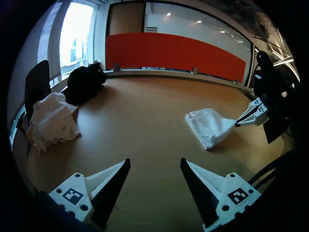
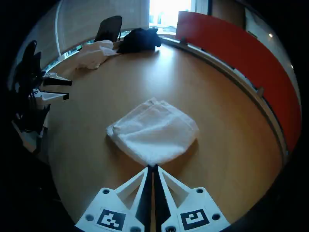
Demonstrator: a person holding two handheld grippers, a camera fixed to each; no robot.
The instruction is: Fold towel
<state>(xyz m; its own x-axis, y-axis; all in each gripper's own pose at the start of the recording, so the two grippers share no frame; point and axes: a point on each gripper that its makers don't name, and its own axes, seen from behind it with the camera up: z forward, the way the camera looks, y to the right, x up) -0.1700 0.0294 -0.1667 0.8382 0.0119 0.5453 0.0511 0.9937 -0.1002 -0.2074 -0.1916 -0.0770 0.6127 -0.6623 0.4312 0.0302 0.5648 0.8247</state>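
Roughly in the middle of a wide wooden table [image 2: 231,147] lies a white towel [image 2: 154,131], folded into a thick, squarish pad with its layered edges showing along the left side; in the right gripper view it sits just beyond the right gripper [image 2: 153,168], one corner pointing toward the fingers; those two fingers are drawn almost together, only a thin dark slit between them, and their tips meet that near corner; whether any cloth is pinched between them cannot be told; in the left gripper view the left gripper [image 1: 154,164] hovers over bare wood, its fingers spread wide with nothing between them, well apart from the towel, which lies farther off to its right; at the far left edge of the table a loose heap of white cloth [image 1: 52,120] rests beside a black bag [image 1: 87,81]; a dark chair [image 1: 36,83] stands behind the heap; a long red panel [image 1: 174,52] runs along the table's far side, and a bright window [image 1: 77,38] glows to its left.
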